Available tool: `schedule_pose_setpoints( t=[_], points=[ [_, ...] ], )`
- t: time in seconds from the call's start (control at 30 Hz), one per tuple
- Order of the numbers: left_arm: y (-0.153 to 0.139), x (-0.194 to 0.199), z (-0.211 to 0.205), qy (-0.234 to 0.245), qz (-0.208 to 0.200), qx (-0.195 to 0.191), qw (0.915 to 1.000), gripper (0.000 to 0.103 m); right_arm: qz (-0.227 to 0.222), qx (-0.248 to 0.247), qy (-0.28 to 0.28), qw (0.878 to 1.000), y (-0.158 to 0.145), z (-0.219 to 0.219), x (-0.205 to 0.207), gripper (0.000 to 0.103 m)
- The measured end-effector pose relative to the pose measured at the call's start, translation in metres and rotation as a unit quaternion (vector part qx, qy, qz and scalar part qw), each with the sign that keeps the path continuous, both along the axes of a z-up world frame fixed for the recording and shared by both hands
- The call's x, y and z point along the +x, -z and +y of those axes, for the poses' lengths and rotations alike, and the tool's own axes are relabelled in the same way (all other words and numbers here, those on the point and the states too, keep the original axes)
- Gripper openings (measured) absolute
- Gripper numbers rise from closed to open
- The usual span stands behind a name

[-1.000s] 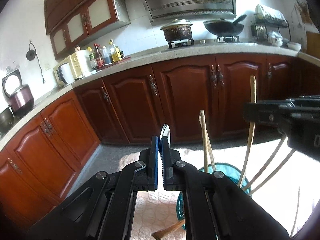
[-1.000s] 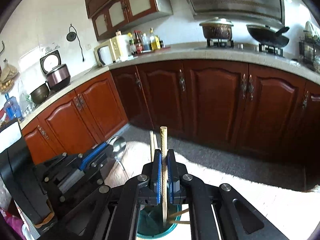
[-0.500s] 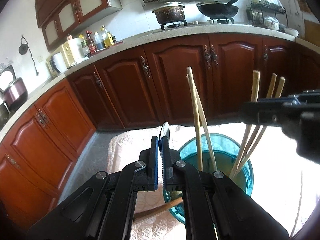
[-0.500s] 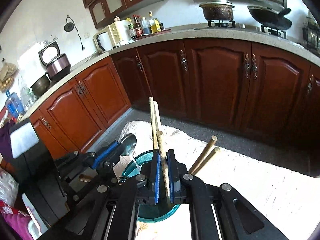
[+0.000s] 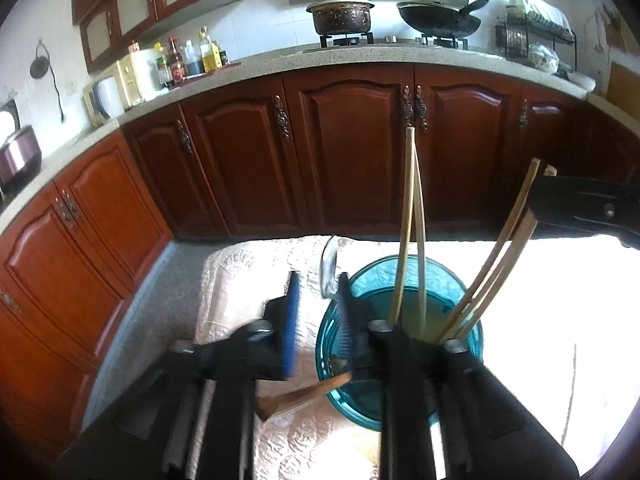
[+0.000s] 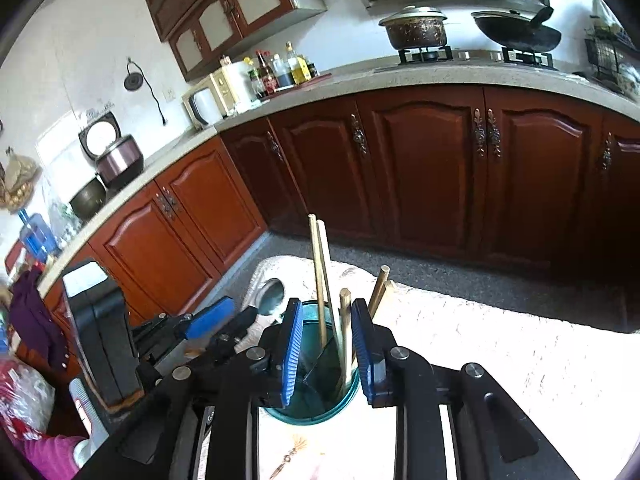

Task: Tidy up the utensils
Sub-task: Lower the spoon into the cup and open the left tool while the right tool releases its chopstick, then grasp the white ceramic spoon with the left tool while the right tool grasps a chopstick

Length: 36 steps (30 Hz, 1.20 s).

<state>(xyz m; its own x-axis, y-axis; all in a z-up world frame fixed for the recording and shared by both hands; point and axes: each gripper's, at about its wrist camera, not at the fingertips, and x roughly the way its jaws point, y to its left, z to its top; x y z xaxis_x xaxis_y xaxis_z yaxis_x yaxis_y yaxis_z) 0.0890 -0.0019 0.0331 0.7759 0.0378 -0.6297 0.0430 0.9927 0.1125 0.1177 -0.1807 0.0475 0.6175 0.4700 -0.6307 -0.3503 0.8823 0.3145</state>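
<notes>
A teal cup [image 5: 404,280] stands on the white cloth and holds several wooden chopsticks [image 5: 408,224]. It also shows in the right wrist view [image 6: 320,400] with the chopsticks [image 6: 320,276]. My left gripper [image 5: 316,284] is open beside the cup's left rim. A metal spoon [image 5: 330,264] leans against its right finger, its wooden handle [image 5: 308,396] low by the cup. My right gripper [image 6: 326,320] is open over the cup, and one chopstick [image 6: 345,320] stands loose between its fingers. The spoon bowl [image 6: 272,300] and left gripper [image 6: 224,320] show at the left.
The white patterned cloth [image 5: 248,280] covers the table, with grey floor beyond. Red-brown cabinets [image 5: 344,152] line the back under a counter with a pot [image 5: 342,16] and wok [image 5: 436,20]. A rice cooker [image 6: 120,156] stands on the counter at left.
Both grippers have opened. The left let go of the spoon, which now leans by the cup. The right let go of its chopstick, which now stands in the cup.
</notes>
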Motion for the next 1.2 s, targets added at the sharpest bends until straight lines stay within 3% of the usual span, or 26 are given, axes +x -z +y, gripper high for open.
schedule_pose_setpoints(
  t=[0.23,0.57,0.97,1.2],
  points=[
    [-0.021,-0.021,0.002,0.006,-0.011,-0.037,0.9993,0.046,-0.019,0.012,0.012,1.000,-0.017,-0.024,-0.031,0.028],
    [-0.037,-0.065,-0.025,0.047,-0.016,-0.055,0.9972,0.047,-0.014,-0.013,0.057,0.998,-0.015,-0.062,-0.076,0.030],
    [-0.020,-0.095,-0.070,0.103,0.017,-0.058,0.9928,0.047,0.037,-0.039,0.120,0.991,0.019,-0.122,-0.120,0.031],
    [0.005,-0.097,-0.080,0.133,0.062,-0.076,0.9863,0.047,0.105,-0.041,0.147,0.983,0.073,-0.155,-0.130,0.031]
  ],
)
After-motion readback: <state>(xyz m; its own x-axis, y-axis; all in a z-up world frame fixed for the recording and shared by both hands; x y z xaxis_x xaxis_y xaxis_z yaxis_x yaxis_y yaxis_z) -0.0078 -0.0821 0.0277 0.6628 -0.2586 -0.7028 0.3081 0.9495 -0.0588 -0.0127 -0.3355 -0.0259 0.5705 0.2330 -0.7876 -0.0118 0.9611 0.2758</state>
